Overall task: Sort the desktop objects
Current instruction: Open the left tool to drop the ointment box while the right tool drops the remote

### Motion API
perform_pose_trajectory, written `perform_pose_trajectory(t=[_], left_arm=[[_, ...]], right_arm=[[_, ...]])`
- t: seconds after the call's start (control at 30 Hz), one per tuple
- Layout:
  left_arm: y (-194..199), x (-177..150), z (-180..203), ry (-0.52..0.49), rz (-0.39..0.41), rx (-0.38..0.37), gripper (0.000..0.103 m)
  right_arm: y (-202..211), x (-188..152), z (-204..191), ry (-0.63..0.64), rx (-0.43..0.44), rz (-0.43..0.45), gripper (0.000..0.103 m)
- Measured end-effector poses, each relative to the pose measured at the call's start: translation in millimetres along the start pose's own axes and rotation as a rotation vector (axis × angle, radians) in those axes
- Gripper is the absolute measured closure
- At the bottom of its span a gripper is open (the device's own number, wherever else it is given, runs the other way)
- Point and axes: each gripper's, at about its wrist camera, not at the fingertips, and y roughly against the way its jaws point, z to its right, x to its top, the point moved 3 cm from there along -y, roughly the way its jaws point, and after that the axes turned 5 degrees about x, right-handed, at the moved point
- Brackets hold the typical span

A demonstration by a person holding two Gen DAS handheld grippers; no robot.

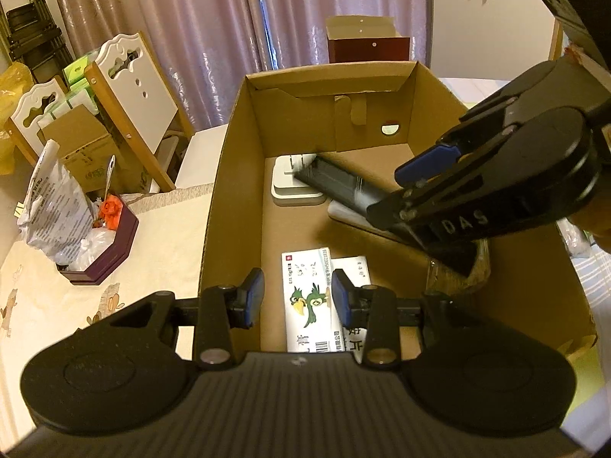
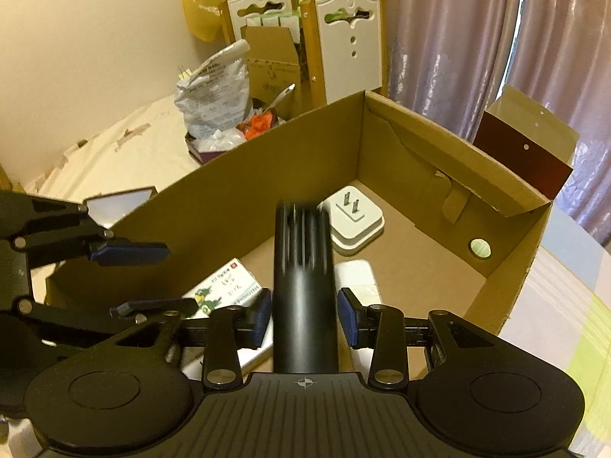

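Right claw [image 2: 304,322] gripping black tube [image 2: 304,282] over cardboard box [image 2: 214,206], left claw [image 1: 298,297] open – white plug [image 2: 353,223] at far corner, medicine carton [image 1: 311,301] below.

The cardboard box [image 1: 236,175] is matt brown corrugated paperboard with raw cut edges. Inside it, the black cylinder [image 2: 303,305] looks like smooth plastic with a soft sheen, the white plug adapter [image 2: 357,225] is glossy plastic with metal prongs, and the medicine carton [image 1: 311,297] is smooth printed paper. Left of the box, a crinkled plastic bag [image 1: 57,206] glints, and the desk [image 1: 114,286] wears printed cloth.
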Motion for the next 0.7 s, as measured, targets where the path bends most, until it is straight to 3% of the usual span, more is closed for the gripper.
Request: perform_pose_trajectory(t=[0.7], left_arm=[[13.5,0.4,8.7,-0.011,0.009,-0.006,0.07]], right_arm=[[43.1,-3.8,8.5,-0.05,-0.029,0.091,0.065]])
